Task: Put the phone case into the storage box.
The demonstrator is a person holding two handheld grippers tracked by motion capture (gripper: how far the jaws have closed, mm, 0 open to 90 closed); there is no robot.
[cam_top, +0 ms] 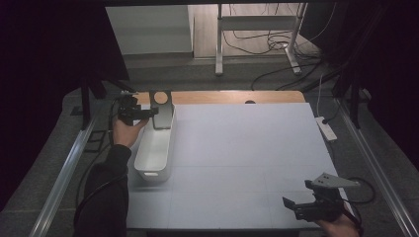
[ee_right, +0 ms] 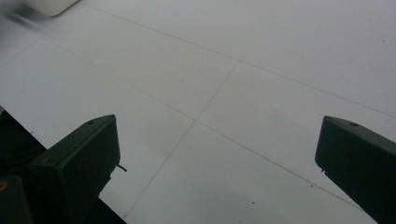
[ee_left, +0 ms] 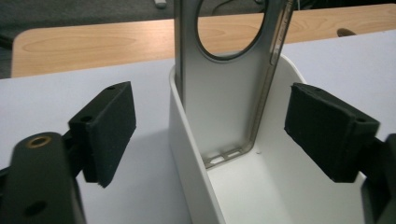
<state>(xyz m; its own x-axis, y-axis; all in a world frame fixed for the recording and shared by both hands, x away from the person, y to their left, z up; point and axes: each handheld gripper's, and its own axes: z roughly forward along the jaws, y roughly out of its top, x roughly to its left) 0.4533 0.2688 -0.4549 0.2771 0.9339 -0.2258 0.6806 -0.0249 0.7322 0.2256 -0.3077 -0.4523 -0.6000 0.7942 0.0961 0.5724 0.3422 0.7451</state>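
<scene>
At the upper left of the high view we see a white bin (cam_top: 154,153) on the pale worktop (cam_top: 247,158), with a grey metal stand (cam_top: 162,109) propped upright at its far end. Our left tongs (cam_top: 148,113) hover just beside that stand, spread wide; in the left gripper view the stand (ee_left: 224,107) rises between the two pads, touching neither. Our right tongs (cam_top: 292,205), also spread and holding nothing, sit at the lower right, well apart from the bin.
</scene>
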